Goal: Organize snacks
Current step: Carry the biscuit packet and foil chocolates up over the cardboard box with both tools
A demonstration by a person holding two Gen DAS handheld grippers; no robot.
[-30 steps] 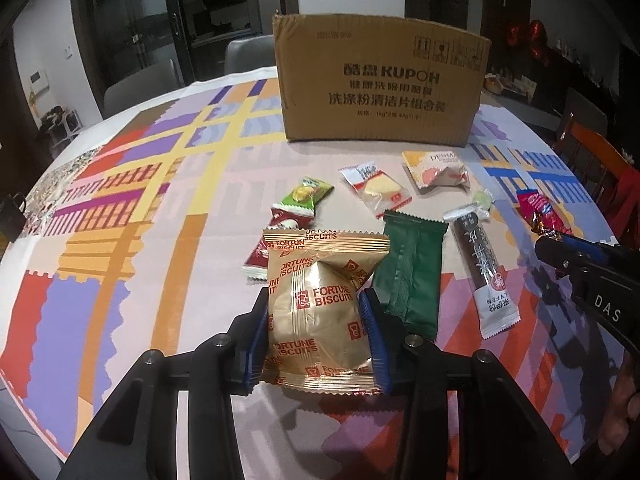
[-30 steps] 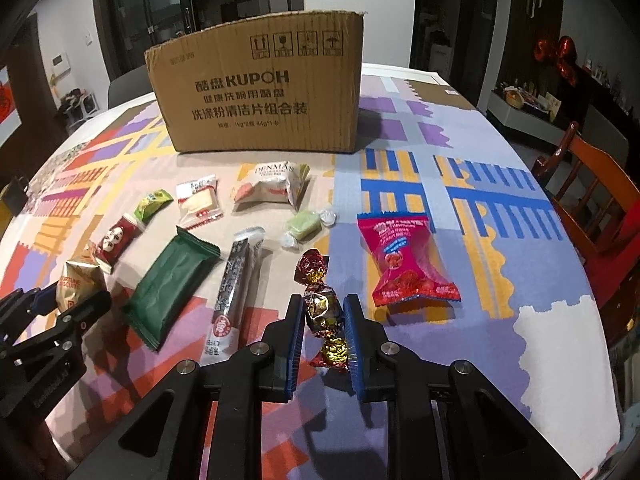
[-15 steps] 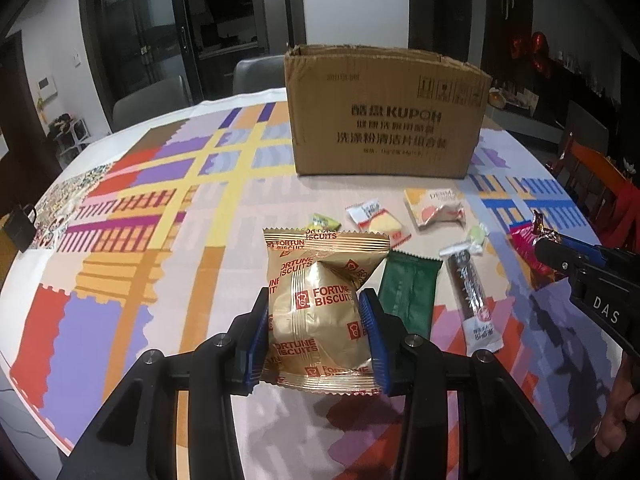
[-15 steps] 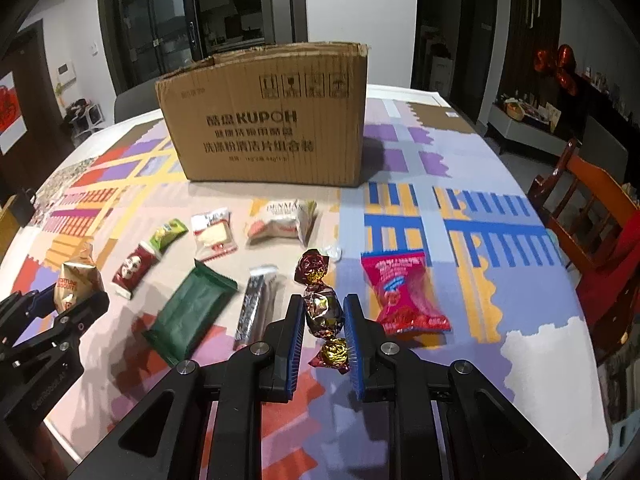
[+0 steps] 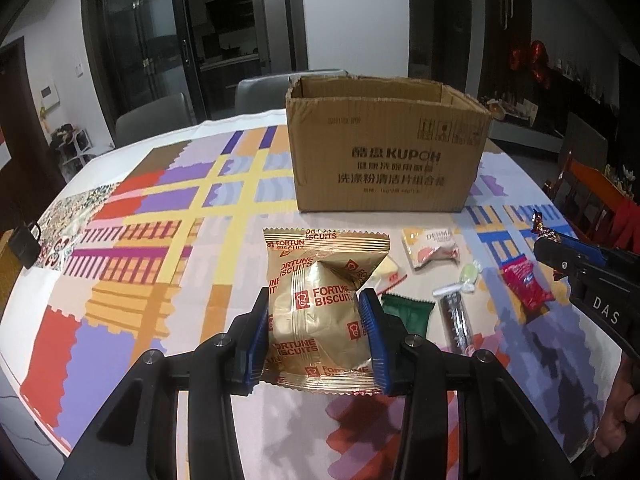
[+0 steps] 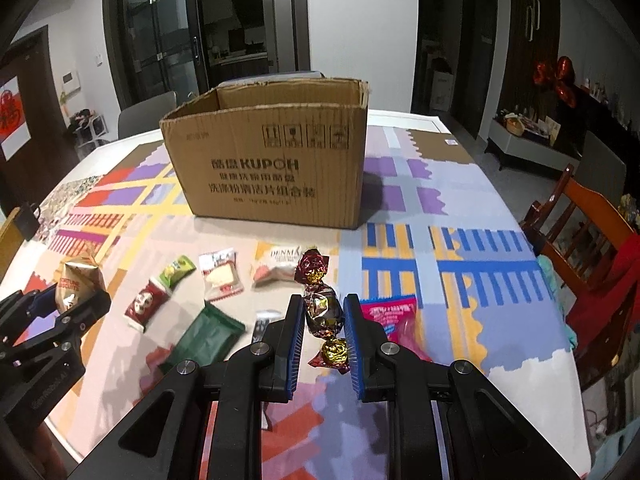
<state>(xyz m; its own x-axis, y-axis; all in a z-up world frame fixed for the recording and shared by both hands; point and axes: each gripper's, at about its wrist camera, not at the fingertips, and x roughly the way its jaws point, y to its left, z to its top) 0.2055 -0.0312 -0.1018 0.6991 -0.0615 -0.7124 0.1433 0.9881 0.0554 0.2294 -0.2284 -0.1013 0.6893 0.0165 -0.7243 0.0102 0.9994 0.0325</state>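
Note:
My left gripper [image 5: 318, 312] is shut on a gold Fortune Biscuits packet [image 5: 320, 308], held above the patterned tablecloth. My right gripper [image 6: 322, 316] is shut on a string of foil-wrapped candies [image 6: 322, 308] in dark red and gold, also lifted off the table. An open cardboard box [image 5: 386, 160] [image 6: 272, 164] stands upright farther back on the table. In the right wrist view the left gripper [image 6: 60, 304] with its gold packet [image 6: 78, 282] shows at the left edge. The right gripper [image 5: 580, 264] appears at the right of the left wrist view.
On the cloth lie a green packet [image 6: 204, 338], a red-and-white bar [image 6: 146, 304], a small green candy [image 6: 178, 270], a cake slice packet [image 6: 220, 276], a Denmark pastry packet [image 6: 276, 266], a dark stick packet [image 5: 456, 316] and a pink packet [image 6: 390, 312]. A wooden chair [image 6: 592, 224] stands right.
Both grippers rose with their snacks still gripped. The table items now sit lower and smaller in view, and the box's open top has come into sight.

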